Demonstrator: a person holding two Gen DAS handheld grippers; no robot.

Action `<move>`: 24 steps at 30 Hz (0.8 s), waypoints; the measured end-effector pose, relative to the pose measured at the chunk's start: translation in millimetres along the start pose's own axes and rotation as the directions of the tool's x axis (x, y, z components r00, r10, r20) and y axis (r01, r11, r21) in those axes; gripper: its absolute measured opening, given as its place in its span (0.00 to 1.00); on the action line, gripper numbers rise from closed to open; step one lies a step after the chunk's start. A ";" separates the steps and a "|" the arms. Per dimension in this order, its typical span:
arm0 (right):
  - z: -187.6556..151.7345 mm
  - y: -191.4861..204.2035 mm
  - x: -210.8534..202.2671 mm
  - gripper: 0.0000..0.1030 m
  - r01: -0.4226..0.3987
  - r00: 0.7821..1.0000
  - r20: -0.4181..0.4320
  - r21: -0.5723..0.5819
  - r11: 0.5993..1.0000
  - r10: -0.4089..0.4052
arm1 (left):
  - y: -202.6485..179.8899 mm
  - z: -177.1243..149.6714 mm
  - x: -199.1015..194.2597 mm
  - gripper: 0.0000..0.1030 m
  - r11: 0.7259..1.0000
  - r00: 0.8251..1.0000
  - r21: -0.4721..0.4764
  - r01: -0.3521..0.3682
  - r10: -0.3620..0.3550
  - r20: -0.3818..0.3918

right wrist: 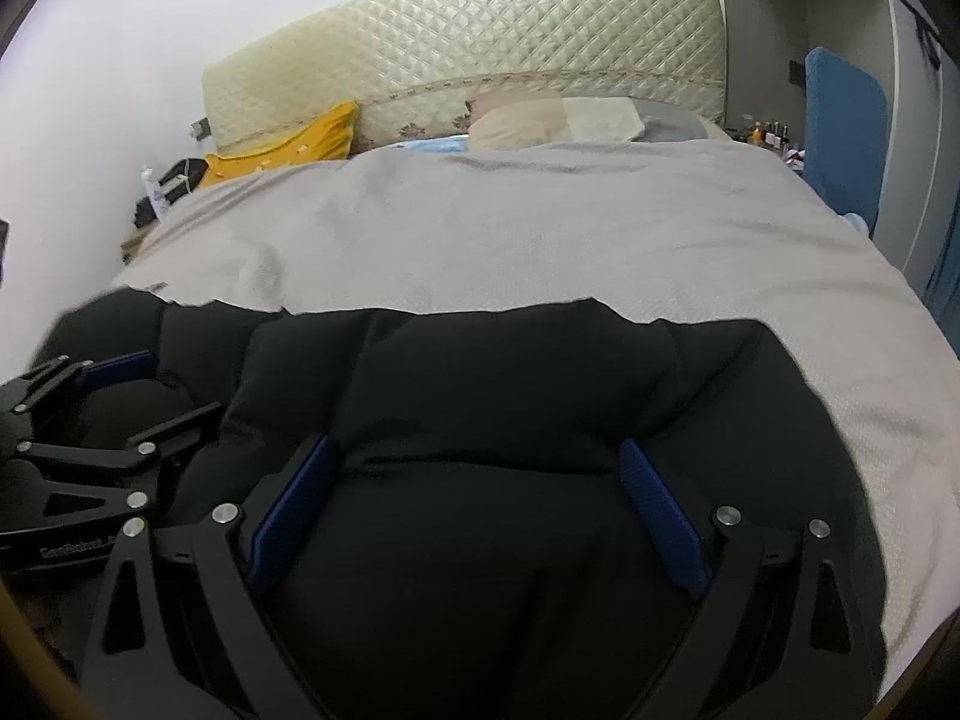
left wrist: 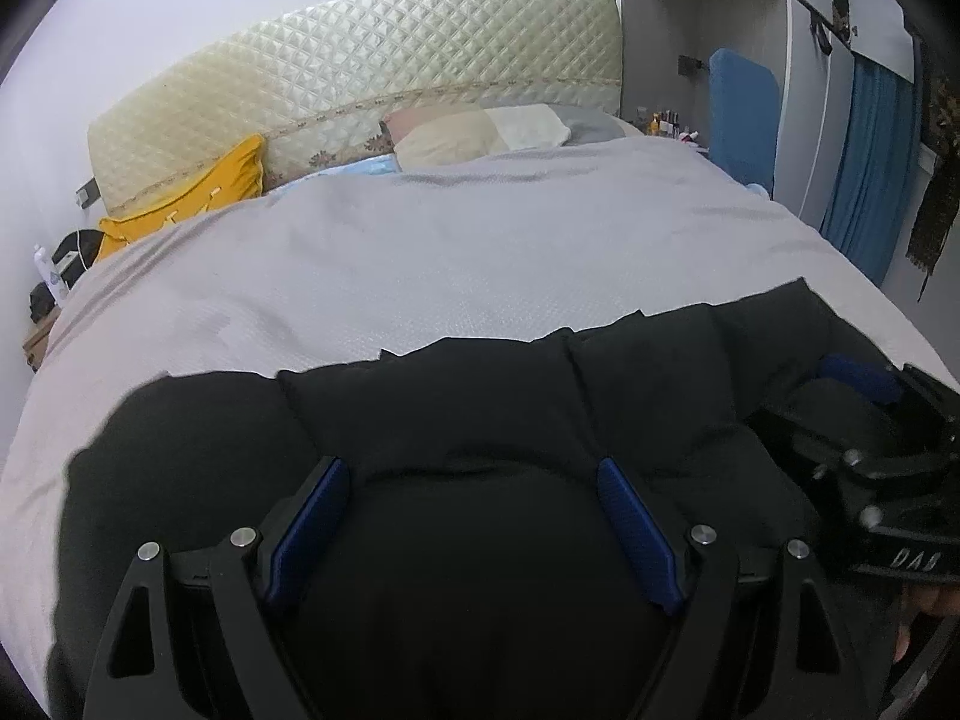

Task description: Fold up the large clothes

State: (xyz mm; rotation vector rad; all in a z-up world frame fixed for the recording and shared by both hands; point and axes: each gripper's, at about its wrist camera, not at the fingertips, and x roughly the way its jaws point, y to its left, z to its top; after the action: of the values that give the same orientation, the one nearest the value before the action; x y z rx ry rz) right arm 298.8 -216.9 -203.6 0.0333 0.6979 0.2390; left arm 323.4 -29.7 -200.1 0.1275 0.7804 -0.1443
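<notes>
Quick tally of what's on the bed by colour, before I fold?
Black: 1, the padded jacket
Yellow: 1, the cushion
Beige: 1, the pillow
Grey: 1, the bedspread
Total: 4
Both tongs, left and right, are open above the jacket.

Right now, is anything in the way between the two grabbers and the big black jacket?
No. The black jacket lies right under the open left gripper and the open right gripper, spread on the grey bedcover, with nothing between them.
</notes>
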 end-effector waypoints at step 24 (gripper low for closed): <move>-23.1 -59.1 -11.7 0.97 0.049 0.999 0.010 0.073 0.996 -0.050 | 72.0 -34.6 -16.5 0.93 0.992 0.999 -0.124 -0.039 0.040 0.007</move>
State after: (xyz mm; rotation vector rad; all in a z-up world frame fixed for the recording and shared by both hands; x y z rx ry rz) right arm 287.5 -278.2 -220.4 0.0865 0.6947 0.1662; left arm 300.6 48.2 -208.5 0.0249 0.7749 -0.0588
